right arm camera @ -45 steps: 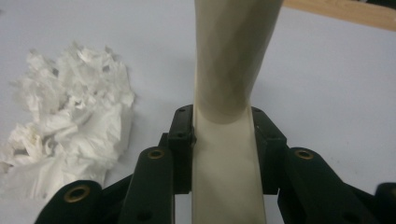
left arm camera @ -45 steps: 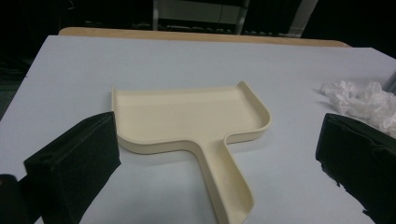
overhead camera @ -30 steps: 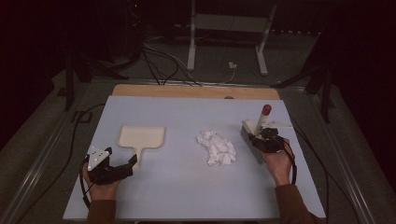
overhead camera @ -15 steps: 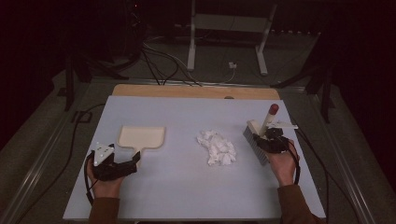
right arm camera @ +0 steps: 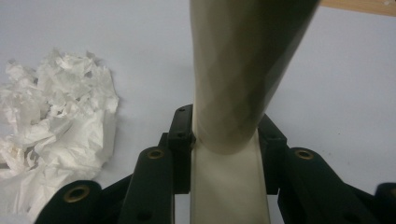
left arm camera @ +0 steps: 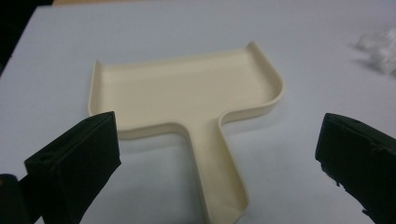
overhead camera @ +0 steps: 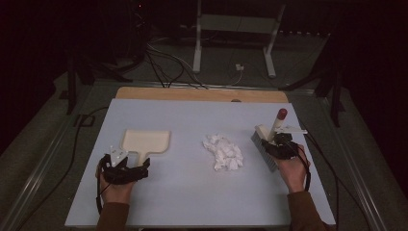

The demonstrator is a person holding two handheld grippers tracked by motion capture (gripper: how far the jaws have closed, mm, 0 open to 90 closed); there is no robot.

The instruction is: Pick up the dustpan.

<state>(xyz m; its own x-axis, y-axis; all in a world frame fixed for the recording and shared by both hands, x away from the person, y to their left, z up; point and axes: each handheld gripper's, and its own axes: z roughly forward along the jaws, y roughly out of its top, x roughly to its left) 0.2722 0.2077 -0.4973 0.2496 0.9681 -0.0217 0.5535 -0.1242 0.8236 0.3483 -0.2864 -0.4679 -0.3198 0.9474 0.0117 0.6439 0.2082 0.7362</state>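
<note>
A cream dustpan [overhead camera: 145, 141] lies flat on the left part of the pale blue table [overhead camera: 192, 197], its handle [left arm camera: 219, 172] pointing toward me. My left gripper [overhead camera: 140, 166] hovers at the handle's end, open wide, with the handle between the jaws [left arm camera: 217, 140] and untouched. My right gripper [overhead camera: 279, 143] is shut on the cream handle of a hand brush [right arm camera: 226, 93]. That brush [overhead camera: 262, 144] stands with its grey bristles on the table and its red-tipped handle tilted up and away. A pile of torn white paper [overhead camera: 223, 151] lies between dustpan and brush.
A wooden strip [overhead camera: 202, 94] runs along the table's far edge. Beyond it, cables and the white legs of a stand [overhead camera: 197, 43] sit on the dark floor. Each gripper trails a cable over the table's side.
My left hand has slid right along the table, bringing its open jaws to the dustpan's handle. The right hand and brush have stayed almost still.
</note>
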